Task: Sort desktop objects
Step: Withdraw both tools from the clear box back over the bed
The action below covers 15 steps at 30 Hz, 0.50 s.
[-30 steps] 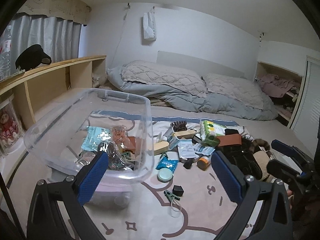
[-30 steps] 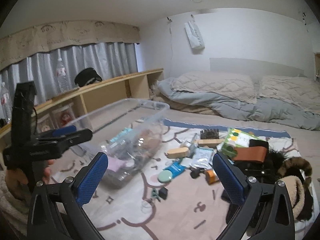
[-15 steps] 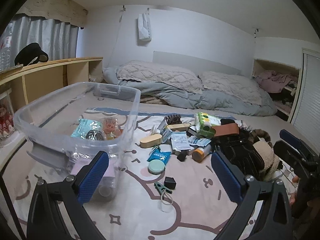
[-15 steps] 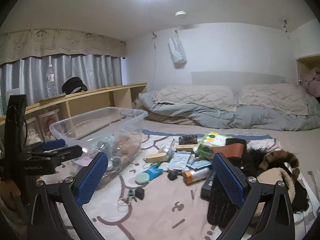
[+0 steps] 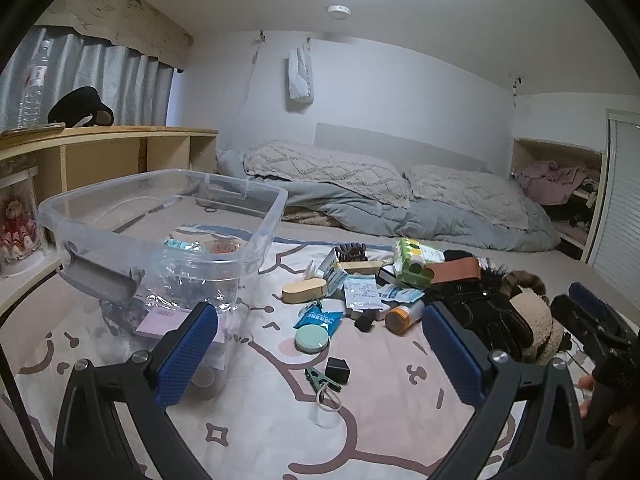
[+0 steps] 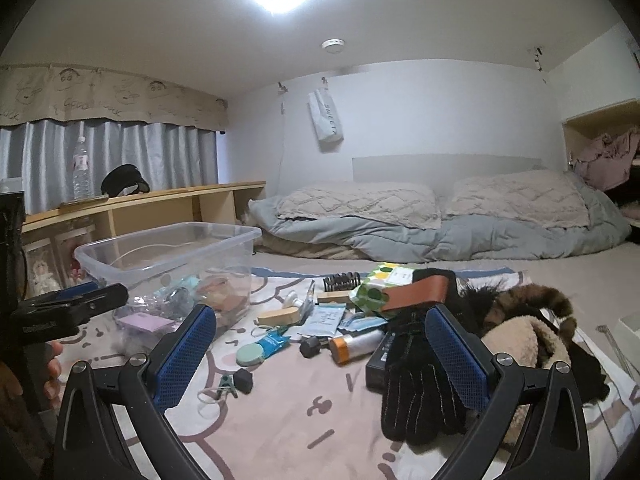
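Both hand-held grippers wide open, nothing held: left hand-held gripper (image 5: 320,354) hovers above the pink blanket (image 5: 392,432) w/ clear bin (image 5: 160,216) just to its left; right hand-held gripper (image 6: 320,350) hovers further right of the bin. Loose clutter right of bin: green round tin (image 5: 312,338), black cube (image 5: 338,369), orange-capped bottle (image 5: 400,317), black glove (image 6: 416,392). Bin already has items inside.

The things inside the clear box (image 5: 168,216) look blurry through its wall. The black glove (image 6: 420,392) hides part of a dark flat thing (image 6: 378,364).
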Tool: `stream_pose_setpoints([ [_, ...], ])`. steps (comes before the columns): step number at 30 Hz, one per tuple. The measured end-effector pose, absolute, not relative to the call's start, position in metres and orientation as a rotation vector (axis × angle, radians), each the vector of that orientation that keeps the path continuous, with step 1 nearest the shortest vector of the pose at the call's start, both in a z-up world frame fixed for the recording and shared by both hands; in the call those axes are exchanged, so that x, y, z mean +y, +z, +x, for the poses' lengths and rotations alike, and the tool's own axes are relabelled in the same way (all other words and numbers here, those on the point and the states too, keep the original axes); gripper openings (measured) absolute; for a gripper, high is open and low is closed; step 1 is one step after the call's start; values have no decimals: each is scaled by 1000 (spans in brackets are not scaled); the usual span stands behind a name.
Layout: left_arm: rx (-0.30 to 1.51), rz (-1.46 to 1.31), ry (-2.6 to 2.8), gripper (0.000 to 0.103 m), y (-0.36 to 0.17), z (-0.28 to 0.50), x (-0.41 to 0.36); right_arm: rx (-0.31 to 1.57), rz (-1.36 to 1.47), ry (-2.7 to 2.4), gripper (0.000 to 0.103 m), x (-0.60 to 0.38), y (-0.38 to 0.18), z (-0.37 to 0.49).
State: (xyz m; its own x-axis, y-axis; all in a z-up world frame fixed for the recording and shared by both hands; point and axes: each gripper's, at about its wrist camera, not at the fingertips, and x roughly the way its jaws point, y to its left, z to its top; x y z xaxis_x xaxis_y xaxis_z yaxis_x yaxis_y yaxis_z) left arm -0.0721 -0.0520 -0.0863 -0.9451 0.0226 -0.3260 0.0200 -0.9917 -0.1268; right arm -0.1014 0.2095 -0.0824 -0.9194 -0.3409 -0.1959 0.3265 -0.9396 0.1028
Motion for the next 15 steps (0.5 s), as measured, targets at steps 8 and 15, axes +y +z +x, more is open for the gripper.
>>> stream_pose_setpoints([
  [8, -198, -478, 3122, 103, -89, -56, -47, -94, 310, -2766, 103, 210, -88, -96],
  [15, -188, -508, 3096, 103, -94, -60, -39, -86, 377, -2782, 103, 208, -93, -100],
])
